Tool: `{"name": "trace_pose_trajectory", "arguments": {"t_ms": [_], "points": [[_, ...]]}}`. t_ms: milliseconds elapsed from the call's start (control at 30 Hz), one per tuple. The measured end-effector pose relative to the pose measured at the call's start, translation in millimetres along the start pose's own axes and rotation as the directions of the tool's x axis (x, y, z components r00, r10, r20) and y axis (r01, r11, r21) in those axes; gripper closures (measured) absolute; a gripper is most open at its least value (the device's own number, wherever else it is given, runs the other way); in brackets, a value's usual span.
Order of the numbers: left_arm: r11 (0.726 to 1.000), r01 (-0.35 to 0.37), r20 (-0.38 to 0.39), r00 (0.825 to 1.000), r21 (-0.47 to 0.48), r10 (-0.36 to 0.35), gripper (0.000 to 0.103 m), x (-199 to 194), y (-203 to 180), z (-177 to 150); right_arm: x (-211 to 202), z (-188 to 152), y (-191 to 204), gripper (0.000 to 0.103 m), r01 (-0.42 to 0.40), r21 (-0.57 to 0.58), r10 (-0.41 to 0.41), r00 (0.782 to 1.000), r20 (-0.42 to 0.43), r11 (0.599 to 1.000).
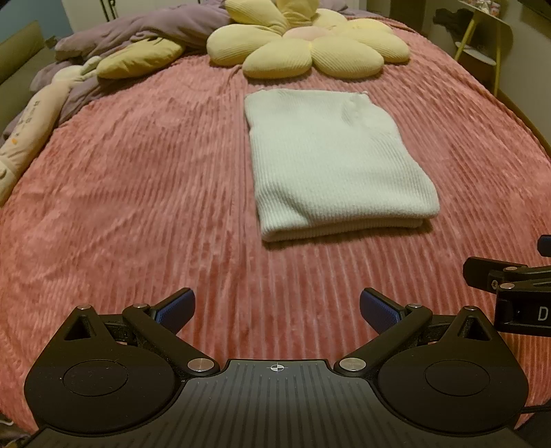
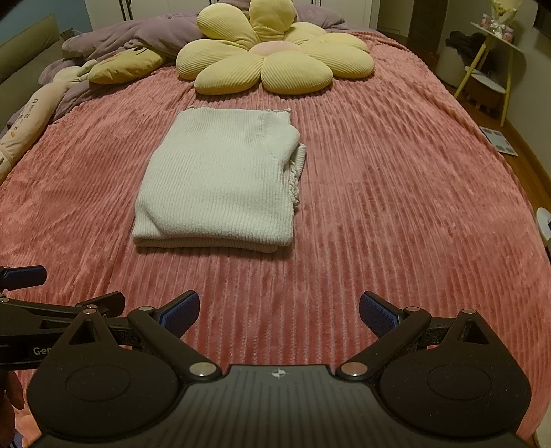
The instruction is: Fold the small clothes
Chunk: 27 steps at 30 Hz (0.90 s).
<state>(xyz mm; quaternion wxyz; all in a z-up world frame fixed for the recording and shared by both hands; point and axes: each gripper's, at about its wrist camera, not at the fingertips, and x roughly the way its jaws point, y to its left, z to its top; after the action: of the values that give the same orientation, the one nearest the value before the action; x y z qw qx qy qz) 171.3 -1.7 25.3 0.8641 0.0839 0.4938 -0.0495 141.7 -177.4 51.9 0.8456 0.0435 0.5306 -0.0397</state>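
A white ribbed knit garment [image 1: 334, 162] [image 2: 220, 179] lies folded into a thick rectangle on the pink ribbed bedspread [image 1: 137, 193] [image 2: 396, 193]. Its right side shows a bunched edge with a frilled hem in the right wrist view. My left gripper [image 1: 277, 310] hovers open over bare bedspread, short of the garment's near edge and to its left. My right gripper [image 2: 279, 312] is also open and holds nothing, short of the garment and to its right. Each gripper shows at the edge of the other's view: the right gripper [image 1: 509, 279], the left gripper [image 2: 24, 275].
A yellow flower-shaped cushion [image 1: 310, 44] [image 2: 272, 58] lies beyond the garment. A purple duvet [image 1: 137, 31], a yellow pillow [image 1: 137, 58] and a long plush toy [image 1: 31, 124] line the far left. A yellow side table [image 2: 496, 62] stands off the bed's right.
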Motion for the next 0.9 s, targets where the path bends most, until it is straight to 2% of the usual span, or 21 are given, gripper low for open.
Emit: {"name": "trace_pose_trajectory", "arguments": {"t_ms": [900], "points": [[1.000,-0.002,-0.004,1.000,0.012,0.002,0.000,2.4,-3.6,2.4,2.9,2.4,-3.4,0.004,0.001,0.001,-0.001,1.000,0.000,1.000]]}}
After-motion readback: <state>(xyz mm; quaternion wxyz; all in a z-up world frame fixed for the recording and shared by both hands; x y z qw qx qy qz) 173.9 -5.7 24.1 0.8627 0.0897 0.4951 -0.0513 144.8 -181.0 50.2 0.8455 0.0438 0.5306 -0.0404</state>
